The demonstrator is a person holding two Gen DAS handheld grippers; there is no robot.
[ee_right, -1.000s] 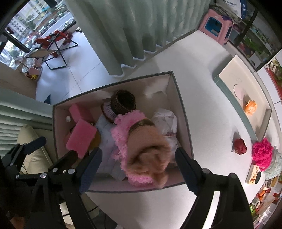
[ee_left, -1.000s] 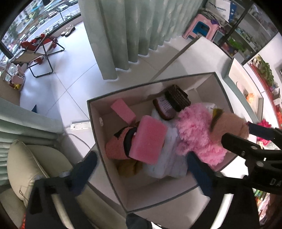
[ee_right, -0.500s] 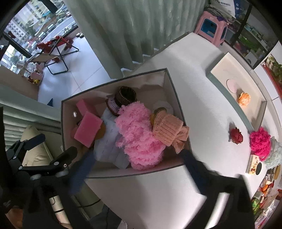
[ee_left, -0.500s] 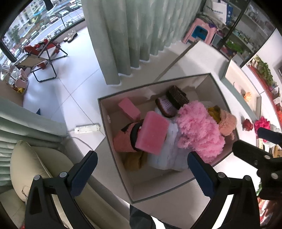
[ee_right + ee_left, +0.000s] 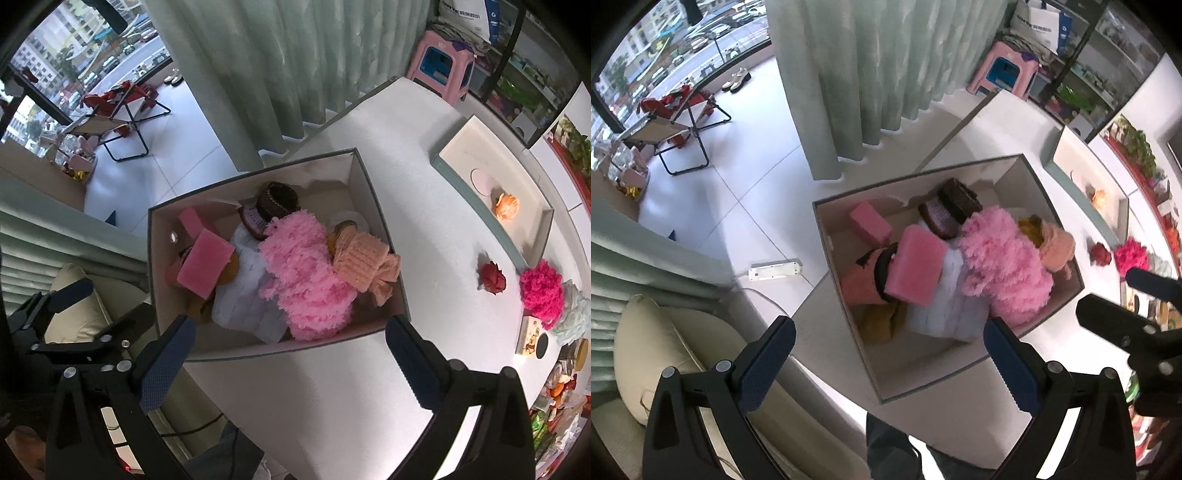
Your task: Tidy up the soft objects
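Blue-padded fingers frame both my views. My left gripper is spread wide with nothing between its fingers, and my right gripper is just as wide and just as bare. Both hang above the near edge of the box, which sits on the white table, its open top beyond and below the fingertips.

Nearest my right gripper in the box lies the fluffy pink scarf, heaped across the middle and not touching either finger. A pale blue knit lies under its left side. To the right of the scarf, against the box's right wall, rests the peach knit, with a mustard piece peeping out behind it. Towards the left wall a pink sponge lies tilted on other soft things, and a second sponge sits farther back near the corner. At the far side, a brown knit rests on a purple-edged one.

From my left view the sponge lies on an orange and black piece, and the scarf is past my right finger.

Out on the table, well right of the box, are a red flower and a magenta pom. Farther off, a shallow tray holds an orange flower.
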